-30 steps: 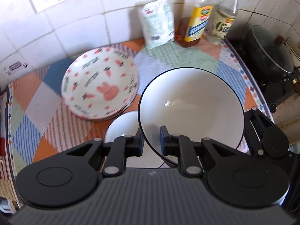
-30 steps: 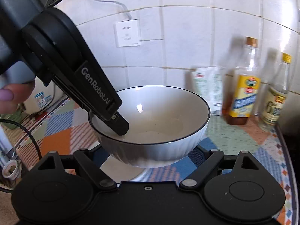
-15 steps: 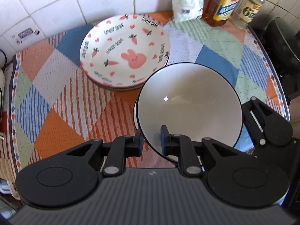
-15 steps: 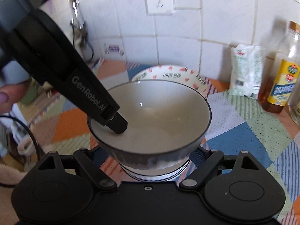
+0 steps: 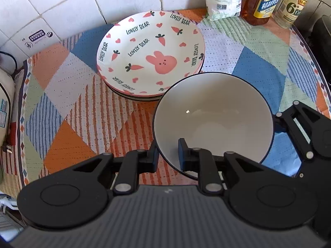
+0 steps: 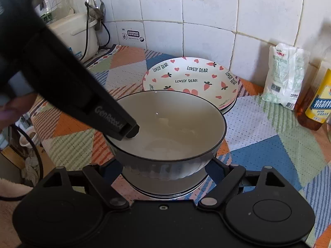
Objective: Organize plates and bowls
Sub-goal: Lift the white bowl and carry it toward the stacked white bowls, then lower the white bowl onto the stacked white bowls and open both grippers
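Beside the stack of bunny-and-carrot plates (image 5: 151, 55), on the patchwork-cloth tabletop (image 5: 68, 136), the left tongs (image 5: 167, 155) pinch the near rim of a white bowl with a dark rim line (image 5: 213, 119): one finger sits inside the wall, the other outside, closed on it. From the right wrist view this bowl (image 6: 171, 130) appears to sit inside, or hang just above, a second bowl of the same kind (image 6: 165, 190), whose rim peeks out underneath; whether the two already touch cannot be told.

The right tongs (image 6: 167, 171) stand wide apart on either side of the bowl's lower wall, fingers flanking it without clear contact, so they read as open and only guarding.

The step in hand looks like nesting the bowls into one pile next to the plates. The next move probably calls for settling the held bowl level into the lower one, then easing the left fingers apart and lifting the inner finger straight up clear of the rim, so the stack is not dragged or tipped toward the plates.
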The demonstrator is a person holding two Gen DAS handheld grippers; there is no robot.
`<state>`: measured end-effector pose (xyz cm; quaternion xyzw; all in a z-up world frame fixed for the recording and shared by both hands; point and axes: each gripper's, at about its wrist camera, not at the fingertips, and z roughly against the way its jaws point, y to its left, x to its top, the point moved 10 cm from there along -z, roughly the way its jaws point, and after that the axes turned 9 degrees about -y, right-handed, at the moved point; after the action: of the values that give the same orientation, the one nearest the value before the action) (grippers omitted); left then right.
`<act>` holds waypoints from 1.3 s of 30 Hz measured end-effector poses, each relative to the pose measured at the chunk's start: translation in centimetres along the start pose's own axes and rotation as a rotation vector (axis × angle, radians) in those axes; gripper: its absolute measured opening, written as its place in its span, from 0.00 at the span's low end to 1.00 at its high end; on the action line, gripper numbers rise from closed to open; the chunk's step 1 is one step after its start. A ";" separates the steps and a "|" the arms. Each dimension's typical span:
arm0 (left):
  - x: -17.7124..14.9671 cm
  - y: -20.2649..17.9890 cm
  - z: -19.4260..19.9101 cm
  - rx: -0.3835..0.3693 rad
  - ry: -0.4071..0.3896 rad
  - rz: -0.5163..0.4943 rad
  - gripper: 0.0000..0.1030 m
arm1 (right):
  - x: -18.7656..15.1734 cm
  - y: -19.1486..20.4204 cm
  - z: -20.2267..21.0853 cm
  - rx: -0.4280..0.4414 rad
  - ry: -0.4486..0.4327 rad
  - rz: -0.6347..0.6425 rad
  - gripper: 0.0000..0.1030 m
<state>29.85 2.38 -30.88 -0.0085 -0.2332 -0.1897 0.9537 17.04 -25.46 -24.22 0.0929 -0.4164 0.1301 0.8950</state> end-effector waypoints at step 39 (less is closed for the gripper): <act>-2.1 0.5 4.9 -0.162 -0.042 0.011 0.22 | -2.3 3.0 6.4 -0.220 -0.105 -0.207 0.89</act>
<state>26.20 4.11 -27.41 -0.0907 -0.2372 -0.2023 0.9458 10.09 -24.77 -21.79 0.0436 -0.4627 -0.0143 0.8853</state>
